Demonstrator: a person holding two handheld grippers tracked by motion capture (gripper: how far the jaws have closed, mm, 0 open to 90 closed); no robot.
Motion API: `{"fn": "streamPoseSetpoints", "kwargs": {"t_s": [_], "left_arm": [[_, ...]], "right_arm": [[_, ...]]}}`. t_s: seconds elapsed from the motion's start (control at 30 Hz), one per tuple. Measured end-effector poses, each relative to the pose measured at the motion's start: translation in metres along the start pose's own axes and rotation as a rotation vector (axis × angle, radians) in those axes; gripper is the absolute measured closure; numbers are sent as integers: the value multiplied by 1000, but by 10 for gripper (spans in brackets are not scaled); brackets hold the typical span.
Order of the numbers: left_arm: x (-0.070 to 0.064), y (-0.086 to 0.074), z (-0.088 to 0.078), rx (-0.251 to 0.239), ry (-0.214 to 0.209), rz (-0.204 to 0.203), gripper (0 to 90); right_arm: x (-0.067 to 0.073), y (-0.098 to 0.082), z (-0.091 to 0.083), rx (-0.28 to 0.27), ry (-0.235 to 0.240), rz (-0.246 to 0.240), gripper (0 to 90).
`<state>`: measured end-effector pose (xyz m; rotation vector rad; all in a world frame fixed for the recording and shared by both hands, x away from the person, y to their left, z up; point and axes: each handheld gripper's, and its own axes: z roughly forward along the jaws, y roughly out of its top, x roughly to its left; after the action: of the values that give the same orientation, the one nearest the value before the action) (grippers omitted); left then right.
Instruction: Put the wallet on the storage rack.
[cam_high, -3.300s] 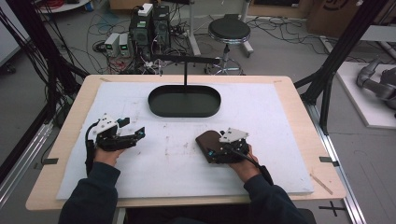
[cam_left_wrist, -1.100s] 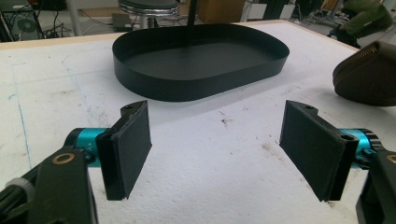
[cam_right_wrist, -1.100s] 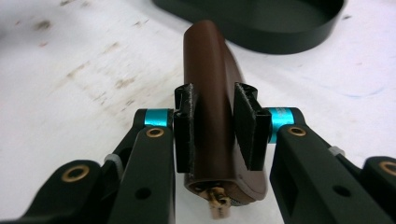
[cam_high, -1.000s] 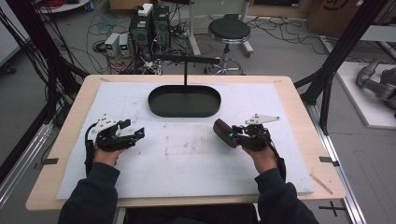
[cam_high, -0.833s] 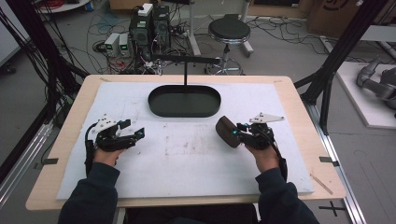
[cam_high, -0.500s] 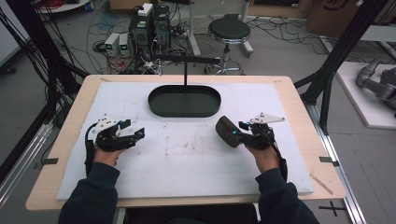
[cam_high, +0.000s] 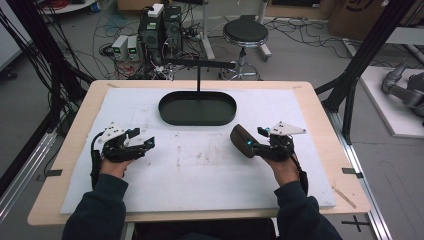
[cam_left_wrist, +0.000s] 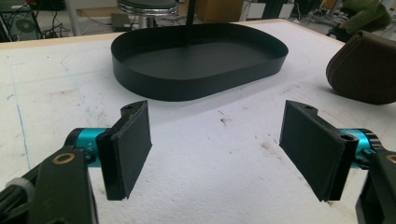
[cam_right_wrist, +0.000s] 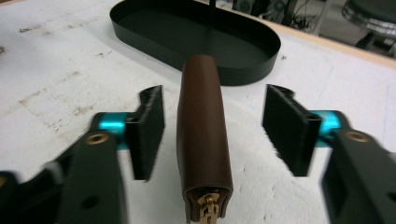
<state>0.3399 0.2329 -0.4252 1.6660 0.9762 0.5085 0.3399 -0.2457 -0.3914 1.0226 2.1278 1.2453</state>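
White padding (cam_high: 200, 170) is covering most of the wooden table (cam_high: 320, 107), leaving a bare wood margin around it. Cables, grey boxes and a black stool (cam_high: 245, 32) are crowding the floor at 12 o'clock, beyond the far edge.

Open room: the stained middle of the padding is lying free between the two hands. A black oval tray (cam_high: 197, 107) is sitting at 12 o'clock from centre, a thin post rising behind it.

Left gripper (cam_high: 142, 142), at 9 o'clock, is resting on the padding with jaws spread wide and holding nothing.

Right gripper (cam_high: 250, 146), at 3 o'clock, has just been opening; both pads are standing clear of the brown leather pouch (cam_right_wrist: 201, 135), which is sitting between them.

Pouch: standing on edge on the padding, at 5 o'clock from the tray and just short of its rim. Smooth dark-brown leather, rounded top, stitched seam, brass zip pull at the near end.
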Motion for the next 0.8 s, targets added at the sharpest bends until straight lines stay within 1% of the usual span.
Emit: {"fn": "streamPoseSetpoints", "kwargs": {"t_s": [0.03,0.07,0.1,0.17,0.23,0.27,0.3,0.37,0.4,0.43,0.47,0.5,0.53,0.57,0.6,0.67,0.8], "left_arm": [[0,0,0,-1,-2,2,247],[0,0,0,-2,-3,4,247],[0,0,0,-3,-4,6,247],[-1,0,0,-1,-5,10,247],[-1,0,0,-2,-8,12,247],[-1,0,0,-3,-9,12,247],[-1,0,0,-3,-9,12,247],[-1,0,0,-3,-8,15,247],[-1,0,0,-5,-7,15,247],[-1,0,0,-4,-7,17,247],[-1,0,0,-4,-7,18,247],[-1,0,0,-6,-5,21,247],[-1,0,0,-6,-5,21,247],[-1,0,-1,-5,-3,24,247],[-1,-1,-1,-4,-2,25,247],[0,-1,-1,-4,1,31,247],[1,-1,-2,-11,5,35,247]], "right_arm": [[1,-1,0,-6,0,-15,294],[1,-1,0,-6,0,-15,294],[1,-1,1,-7,1,-32,273],[3,-3,4,5,-2,-55,204],[4,-5,8,30,-2,-80,203],[5,-7,13,52,-5,-88,203],[5,-7,13,52,-5,-88,203],[5,-9,18,73,-6,-89,209],[6,-9,19,85,-6,-87,260],[5,-10,21,95,-3,-88,346],[5,-10,22,108,4,-94,400],[5,-10,23,123,-1,-90,489],[5,-10,23,123,-1,-90,489],[4,-10,22,123,0,-89,585],[4,-10,22,123,0,-89,585],[4,-8,21,126,13,-74,641],[3,-3,20,118,30,-69,655]]}}
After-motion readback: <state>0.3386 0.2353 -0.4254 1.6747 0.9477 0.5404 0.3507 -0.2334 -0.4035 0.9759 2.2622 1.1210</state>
